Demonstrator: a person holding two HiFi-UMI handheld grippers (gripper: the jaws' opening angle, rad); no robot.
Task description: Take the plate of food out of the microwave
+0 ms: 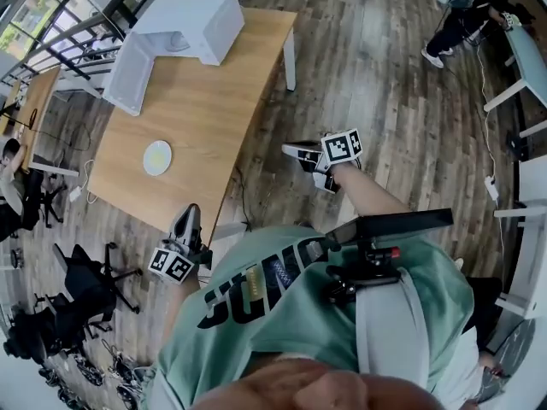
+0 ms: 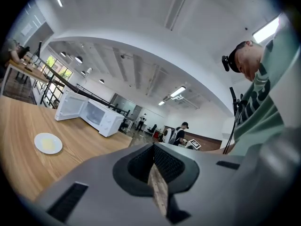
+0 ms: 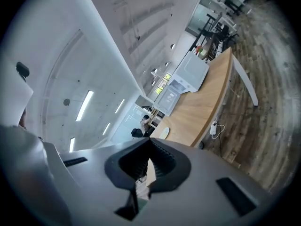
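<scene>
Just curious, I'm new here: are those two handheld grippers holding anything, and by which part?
Nothing is held. The left gripper and the right gripper are both shut and empty; the plate lies on the table, apart from them.

Dark lettering on green shirt [image 1: 291, 336], partly covered; not legible

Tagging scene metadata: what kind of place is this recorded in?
Probably an open-plan office or lab, not a kitchen: a white microwave stands door-open on a long wooden table, black office chairs sit nearby, and other desks stand around.
</scene>
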